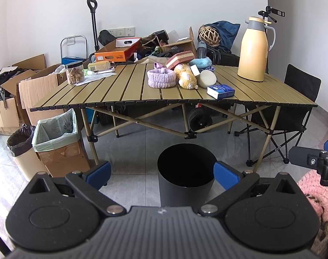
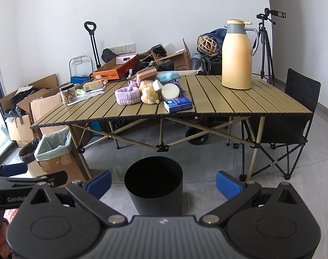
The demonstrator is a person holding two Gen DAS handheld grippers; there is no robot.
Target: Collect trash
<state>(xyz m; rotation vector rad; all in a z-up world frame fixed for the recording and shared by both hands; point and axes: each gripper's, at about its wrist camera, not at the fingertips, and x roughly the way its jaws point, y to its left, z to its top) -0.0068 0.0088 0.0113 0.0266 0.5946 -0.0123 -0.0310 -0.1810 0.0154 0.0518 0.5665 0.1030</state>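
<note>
Both grippers were held low over the grey tiled floor (image 1: 129, 138), facing the near edge of the slatted table (image 1: 125, 86), with open floor between them and the table legs. The left gripper (image 1: 162, 176) had its blue pads spread wide and held nothing; the right gripper (image 2: 164, 182) was likewise spread wide and empty. Each pointed level and forward, and the right gripper's side showed at the right margin of the left wrist view. A black cylindrical bin (image 1: 186, 172) stood upright on the floor just ahead of the grippers, framed between the left gripper's pads and left of centre in the right wrist view (image 2: 154, 185). A cardboard box lined with a green bag (image 1: 56, 138) and a bin with a black liner (image 1: 21, 144) stood side by side at the table's left corner. On the table lay a blue tissue pack (image 1: 220, 91) near the front edge, a purple headband (image 1: 161, 77), a plush toy (image 1: 185, 75), a snack jar (image 1: 74, 72) and a yellow thermos (image 1: 253, 49). A folding chair (image 1: 293, 108) stood at the right end.
</note>
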